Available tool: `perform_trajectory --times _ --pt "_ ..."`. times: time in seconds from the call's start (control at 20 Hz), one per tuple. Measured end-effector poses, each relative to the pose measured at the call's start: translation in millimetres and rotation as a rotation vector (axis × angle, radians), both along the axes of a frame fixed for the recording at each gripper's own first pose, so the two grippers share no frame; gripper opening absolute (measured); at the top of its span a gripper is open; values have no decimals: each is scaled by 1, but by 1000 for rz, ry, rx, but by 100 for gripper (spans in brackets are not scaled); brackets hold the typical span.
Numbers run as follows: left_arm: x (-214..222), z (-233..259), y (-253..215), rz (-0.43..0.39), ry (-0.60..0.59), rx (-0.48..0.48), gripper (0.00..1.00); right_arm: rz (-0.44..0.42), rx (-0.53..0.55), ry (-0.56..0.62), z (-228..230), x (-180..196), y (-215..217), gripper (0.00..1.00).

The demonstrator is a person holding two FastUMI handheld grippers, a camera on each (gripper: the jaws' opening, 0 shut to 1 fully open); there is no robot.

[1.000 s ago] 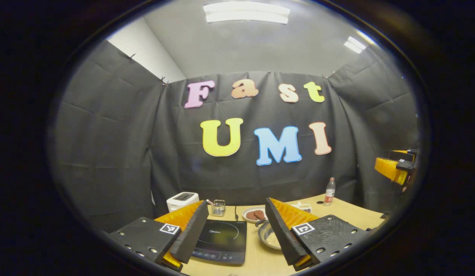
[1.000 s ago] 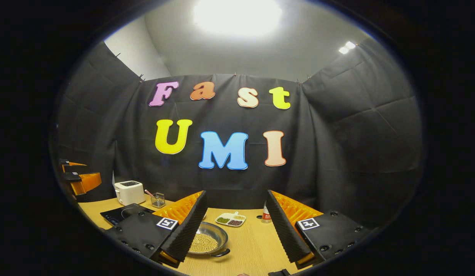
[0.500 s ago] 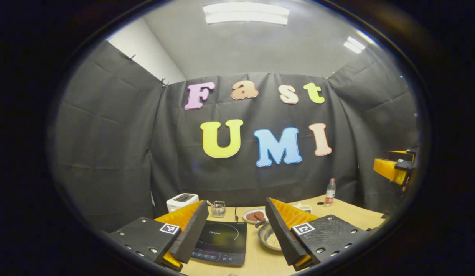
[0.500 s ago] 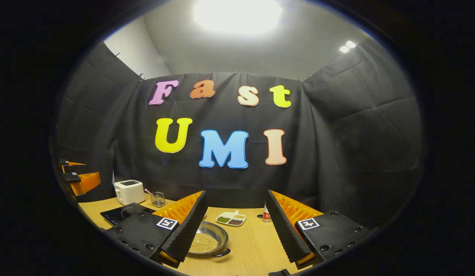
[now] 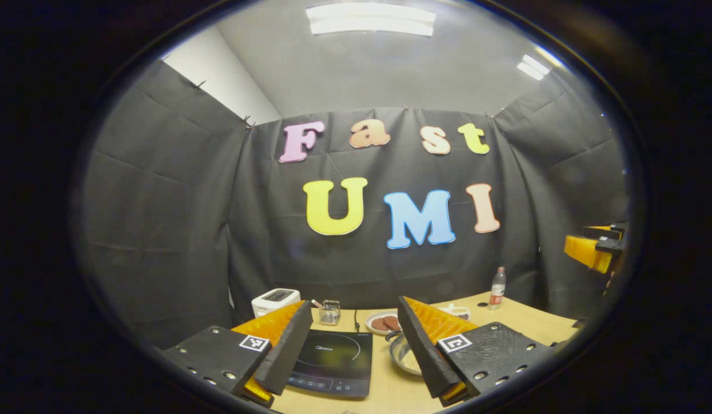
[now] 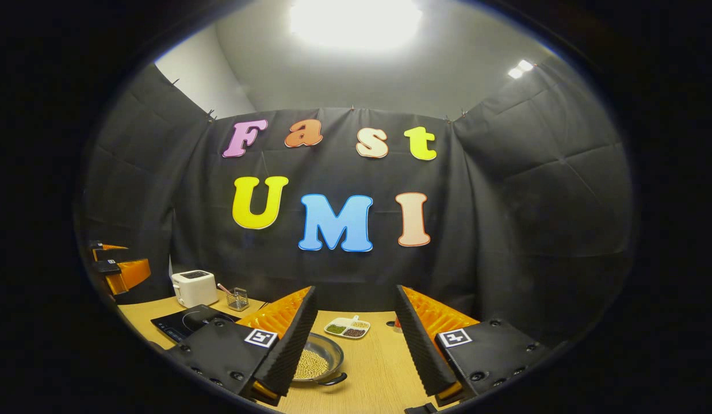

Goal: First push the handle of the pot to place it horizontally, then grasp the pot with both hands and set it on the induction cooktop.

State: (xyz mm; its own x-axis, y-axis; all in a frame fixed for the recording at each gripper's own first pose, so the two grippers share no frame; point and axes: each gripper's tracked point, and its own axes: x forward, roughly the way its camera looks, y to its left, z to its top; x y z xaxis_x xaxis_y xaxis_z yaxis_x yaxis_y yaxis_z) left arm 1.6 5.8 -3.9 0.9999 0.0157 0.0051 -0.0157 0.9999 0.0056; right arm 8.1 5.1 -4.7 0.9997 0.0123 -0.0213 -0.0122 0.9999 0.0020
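Note:
A shallow steel pot [image 6: 322, 361] filled with pale beans stands on the wooden table, one black loop handle [image 6: 333, 380] facing me. In the right gripper view it lies partly behind the left finger of my right gripper [image 6: 355, 289], which is open above the table. The black induction cooktop [image 5: 333, 362] lies between the fingers of my open left gripper [image 5: 353, 303]. To its right, the pot [image 5: 405, 356] is half hidden by the right finger. The cooktop [image 6: 183, 322] also appears far left in the right gripper view. Both grippers hold nothing.
A white toaster [image 5: 275, 300], a small wire basket [image 5: 329, 312] and a plate of brown patties [image 5: 382, 323] stand behind the cooktop. A bottle [image 5: 497, 287] stands far right. A divided dish of beans [image 6: 347, 328] sits behind the pot. Bare table [image 6: 373, 368] lies right of the pot.
The right gripper's fingers have drawn slightly closer together and now cover more of the pot. The left gripper has barely shifted.

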Motion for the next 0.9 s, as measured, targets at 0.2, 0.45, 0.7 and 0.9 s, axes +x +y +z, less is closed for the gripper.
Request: perform_trajectory --times 0.2,0.45,0.7,0.9 --pt "1 -1 3 2 3 7 91 -7 -14 -5 -1 2 0 69" --pt "4 -1 8 2 -2 8 90 2 -22 -1 -3 4 7 52" --pt "7 -2 16 3 -4 13 90 -17 -15 -2 -2 1 14 23" --pt "10 -1 24 -1 -7 14 88 -17 -30 10 -8 8 19 0"
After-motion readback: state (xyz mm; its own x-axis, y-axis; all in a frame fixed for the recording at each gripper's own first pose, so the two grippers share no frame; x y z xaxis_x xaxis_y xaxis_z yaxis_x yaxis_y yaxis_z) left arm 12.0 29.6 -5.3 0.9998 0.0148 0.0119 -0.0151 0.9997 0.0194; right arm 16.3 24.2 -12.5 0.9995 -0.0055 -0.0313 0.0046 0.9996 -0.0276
